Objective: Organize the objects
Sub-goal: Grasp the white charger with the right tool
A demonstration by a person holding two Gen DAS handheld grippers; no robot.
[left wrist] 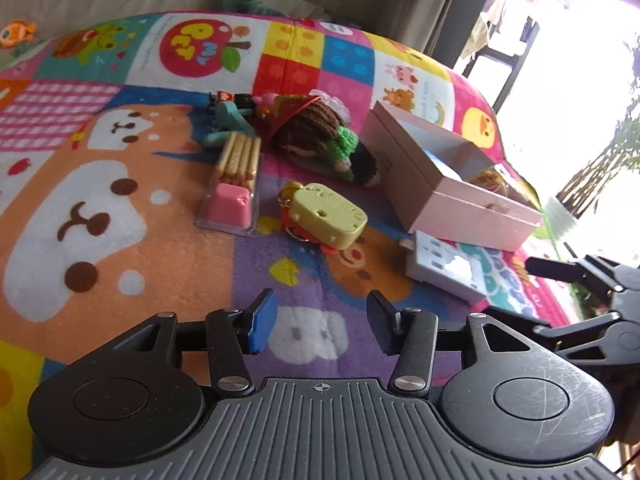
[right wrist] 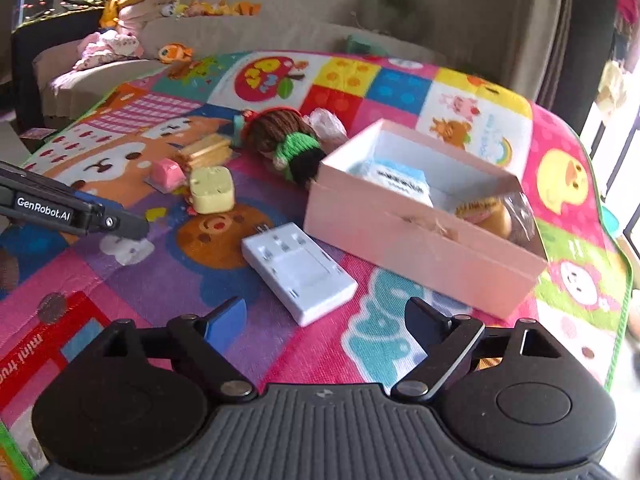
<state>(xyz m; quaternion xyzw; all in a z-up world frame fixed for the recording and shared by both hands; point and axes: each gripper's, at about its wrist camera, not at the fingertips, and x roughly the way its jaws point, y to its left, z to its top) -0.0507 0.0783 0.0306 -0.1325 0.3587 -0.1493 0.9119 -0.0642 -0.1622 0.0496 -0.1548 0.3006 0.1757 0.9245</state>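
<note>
An open pink box (left wrist: 448,196) (right wrist: 420,240) sits on a colourful patchwork cloth and holds a blue packet (right wrist: 394,178) and a wrapped bun (right wrist: 486,212). A white charger (right wrist: 300,272) (left wrist: 448,268) lies just in front of it. A yellow cat-shaped toy (left wrist: 324,216) (right wrist: 211,189), a biscuit-stick snack pack (left wrist: 234,180) (right wrist: 188,162) and a knitted doll (left wrist: 320,136) (right wrist: 292,144) lie to the left. My left gripper (left wrist: 322,326) is open and empty, short of the yellow toy. My right gripper (right wrist: 326,322) is open and empty, just short of the charger.
Small clips and toys (left wrist: 240,110) lie behind the snack pack. A sofa with plush toys (right wrist: 120,40) stands behind the table. The cloth's right edge (right wrist: 616,264) drops off near a bright window. The other gripper shows at each view's side (right wrist: 80,212) (left wrist: 592,300).
</note>
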